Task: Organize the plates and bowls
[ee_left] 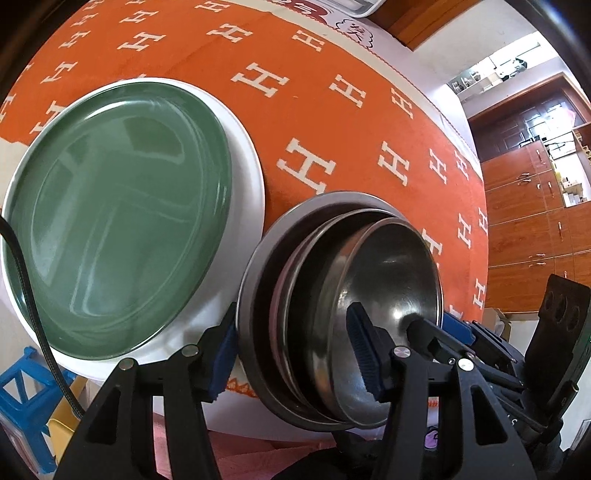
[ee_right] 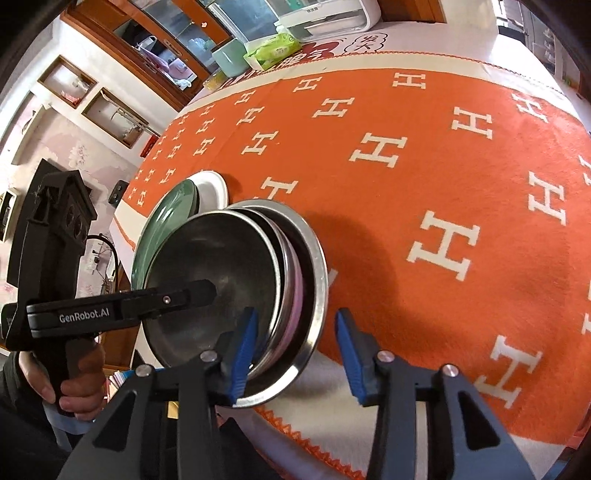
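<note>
A stack of nested steel bowls (ee_left: 369, 306) sits on the orange cloth near the table's front edge, with a pink rim between two of them; it shows in the right wrist view (ee_right: 229, 273) too. A green plate (ee_left: 114, 218) lies on a white plate (ee_left: 247, 155) to the left of the bowls. My left gripper (ee_left: 291, 358) is open, its fingers on either side of the stack's near rim, one finger inside the top bowl. My right gripper (ee_right: 295, 354) is open and also straddles the stack's rim. The left gripper (ee_right: 122, 302) reaches into the top bowl in that view.
The orange cloth with white H marks (ee_right: 424, 184) covers the table. A white appliance (ee_right: 325, 18), a green wipes pack (ee_right: 273, 50) and a pale green box (ee_right: 231, 57) stand at the far edge. Wooden cabinets (ee_left: 535, 206) and a blue stool (ee_left: 26, 398) lie beyond the table.
</note>
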### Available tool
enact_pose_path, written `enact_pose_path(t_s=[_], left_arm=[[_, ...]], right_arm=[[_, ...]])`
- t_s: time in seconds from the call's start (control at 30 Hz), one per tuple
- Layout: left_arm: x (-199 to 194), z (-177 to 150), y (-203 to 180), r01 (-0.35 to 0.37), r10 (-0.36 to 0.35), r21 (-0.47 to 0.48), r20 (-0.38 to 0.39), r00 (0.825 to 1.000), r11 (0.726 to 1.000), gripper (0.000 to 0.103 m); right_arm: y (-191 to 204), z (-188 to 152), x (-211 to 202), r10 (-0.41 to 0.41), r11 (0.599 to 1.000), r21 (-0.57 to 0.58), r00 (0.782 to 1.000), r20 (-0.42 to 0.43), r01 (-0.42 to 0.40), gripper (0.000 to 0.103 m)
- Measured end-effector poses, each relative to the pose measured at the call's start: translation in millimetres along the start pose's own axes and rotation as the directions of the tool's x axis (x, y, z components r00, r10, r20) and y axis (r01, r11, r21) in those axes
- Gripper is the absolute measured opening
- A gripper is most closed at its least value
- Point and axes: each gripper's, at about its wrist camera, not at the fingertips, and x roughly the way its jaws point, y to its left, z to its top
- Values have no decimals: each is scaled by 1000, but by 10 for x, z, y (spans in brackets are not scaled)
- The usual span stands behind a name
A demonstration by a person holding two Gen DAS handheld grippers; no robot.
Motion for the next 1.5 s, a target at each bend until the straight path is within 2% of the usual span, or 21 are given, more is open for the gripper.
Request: enact_pose_path(t_s=[0.1, 0.17, 0.3, 0.6, 0.83, 1.03, 1.27, 1.5], left_arm=[[16, 24, -6, -16, 16, -9, -4, 1000, 1000, 53], [18, 28, 11, -23, 22, -18, -4, 1000, 1000, 48], [28, 40, 40, -28, 28, -32, -7, 1000, 999, 46], [0, 65, -8, -48, 49, 9, -24, 999, 999, 45], [-115, 91, -100, -39, 41, 57, -30, 999, 998, 45], [-250, 143, -122, -31, 39, 113, -67, 997, 993, 45], [-473, 180, 3, 3, 9, 119, -98, 995, 993, 46], [-704, 215, 232, 5, 6, 143, -78, 997, 990, 46]], right_arm=[[-26, 19, 4, 24, 1000, 6, 1000, -5, -24, 38], [-32, 31, 22, 51, 999, 6, 998, -20, -51, 33], [-18, 40, 37, 49, 999, -1, 998, -34, -49, 32], [-37, 53, 35, 47, 999, 27, 997, -63, -45, 31], [32, 68, -106, 47, 999, 30, 998, -32, -46, 31], [238, 106, -231, 4, 1000, -5, 1000, 3, -4, 31], [488, 167, -344, 23, 1000, -11, 999, 35, -23, 31], [780, 238, -276, 27, 999, -25, 998, 52, -26, 31]])
